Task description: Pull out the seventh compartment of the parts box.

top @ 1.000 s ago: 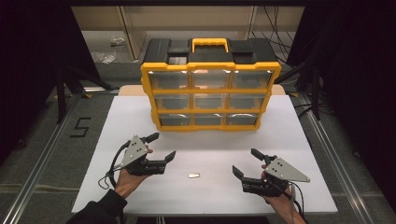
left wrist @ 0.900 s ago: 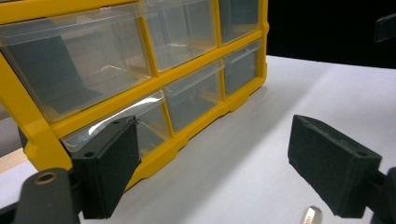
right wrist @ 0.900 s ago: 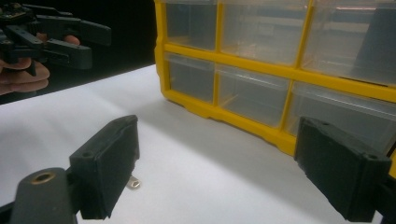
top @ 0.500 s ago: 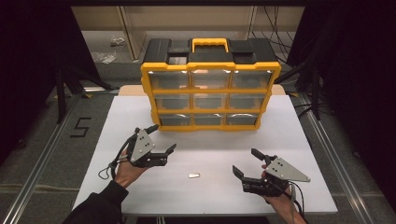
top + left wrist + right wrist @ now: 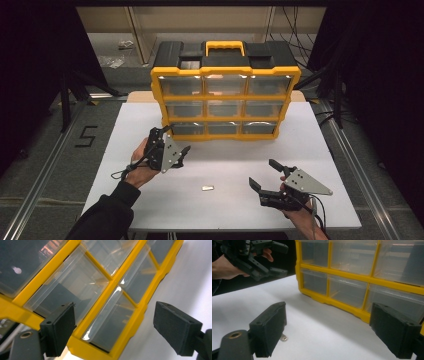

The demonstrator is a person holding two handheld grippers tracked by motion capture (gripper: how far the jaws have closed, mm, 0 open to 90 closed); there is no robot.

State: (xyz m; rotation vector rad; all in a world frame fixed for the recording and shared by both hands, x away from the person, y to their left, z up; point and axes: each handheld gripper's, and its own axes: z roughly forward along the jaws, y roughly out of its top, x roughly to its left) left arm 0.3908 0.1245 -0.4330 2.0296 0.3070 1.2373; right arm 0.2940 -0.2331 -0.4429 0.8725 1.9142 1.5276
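Yellow-framed drawer cabinet w/ 9 clear drawers stands at the far edge of the white table, black top and yellow handle up. The left gripper hangs just in front of the cabinet's bottom-left drawer, jaws spread wide and holding nothing; in the left gripper view the camera is tilted, w/ that drawer's clear lip between the 2 black pads. The right gripper rests near the table's near edge, right of centre, jaws also wide and empty. A small metal piece lies on the table between the 2 hands, nearer the near edge.

Judged step: opening the bottom-left drawer. Best done by levelling the gripper, setting 1 pad above and 1 under the drawer's front lip, closing firmly, then pulling straight back toward the near edge so the drawer doesn't jam; the light cabinet could slide, so the pull wants to be slow.

Vs 0.5 s ago: left gripper is farther up the table, now at the cabinet's corner; 1 s ago it sat lower again. Right gripper, metal piece and cabinet unchanged.
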